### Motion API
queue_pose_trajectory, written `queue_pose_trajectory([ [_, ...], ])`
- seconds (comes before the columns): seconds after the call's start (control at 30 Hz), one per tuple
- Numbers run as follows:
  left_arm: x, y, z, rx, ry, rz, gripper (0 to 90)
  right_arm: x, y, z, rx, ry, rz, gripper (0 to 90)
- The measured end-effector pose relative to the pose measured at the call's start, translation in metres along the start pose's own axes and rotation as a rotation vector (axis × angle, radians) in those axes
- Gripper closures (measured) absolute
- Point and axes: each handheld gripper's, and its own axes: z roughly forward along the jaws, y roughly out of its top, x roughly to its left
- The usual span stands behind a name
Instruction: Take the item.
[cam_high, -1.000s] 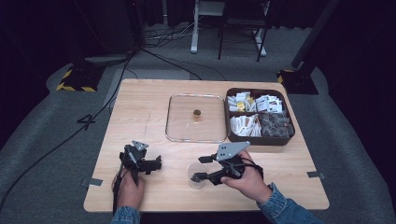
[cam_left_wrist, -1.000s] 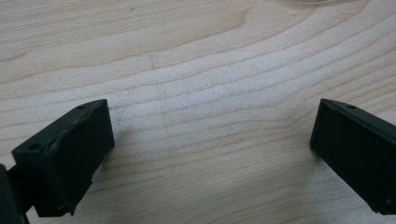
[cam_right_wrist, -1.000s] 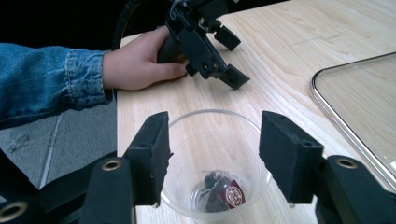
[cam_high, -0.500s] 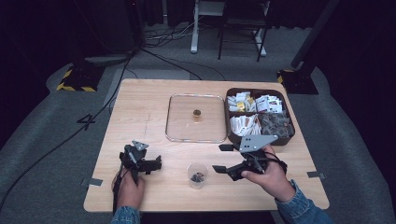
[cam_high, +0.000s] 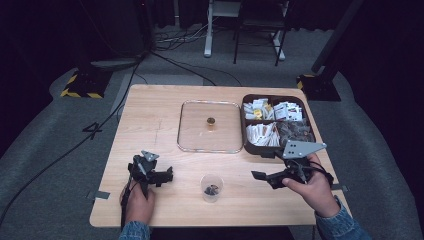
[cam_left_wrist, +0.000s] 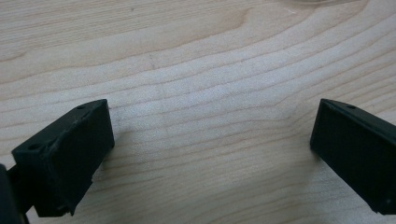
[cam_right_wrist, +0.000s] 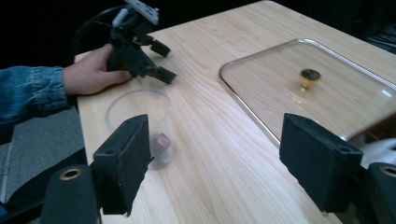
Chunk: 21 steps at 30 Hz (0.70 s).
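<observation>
A small clear plastic cup (cam_high: 212, 187) stands upright on the worktop (cam_high: 150, 120) at about 6 o'clock, near the front edge, with a few small dark bits lying in its bottom. In the right gripper view the cup (cam_right_wrist: 140, 126) shows just beyond one jaw, outside the gap between the two.

The right tongs (cam_high: 261, 176) hang at about 3 o'clock from the cup, well apart from it. Their jaws have just been opening and now stand wide with nothing between them. The person's right hand (cam_high: 312, 186) grips them from behind. The left tongs (cam_high: 167, 176) sit at about 9 o'clock from the cup, near it but not touching, held low by the left hand (cam_high: 138, 200). In the left gripper view their jaws are spread wide over bare wood.

At 12 o'clock from the cup lies a clear glass lid (cam_high: 210, 126) with a small gold knob (cam_high: 211, 121), flat on the worktop. Just beside the lid, at about 1 o'clock from the cup, is a dark compartment tray (cam_high: 246, 131) holding packets.
</observation>
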Motion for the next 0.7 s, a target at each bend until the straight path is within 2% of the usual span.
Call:
queue_pose_trajectory([
  [0.23,0.001,0.001,0.001,-0.001,0.0,0.004,0.0,-0.016,-0.015,-0.011,0.016,-0.068,0.028,24.5],
  [0.4,0.001,0.001,0.001,-0.001,0.0,0.004,0.0,-0.031,-0.031,-0.022,0.039,-0.115,0.068,23.0],
  [0.7,0.001,0.002,0.001,-0.001,0.002,0.005,0.0,-0.049,-0.06,-0.028,0.074,-0.173,0.125,20.3],
])
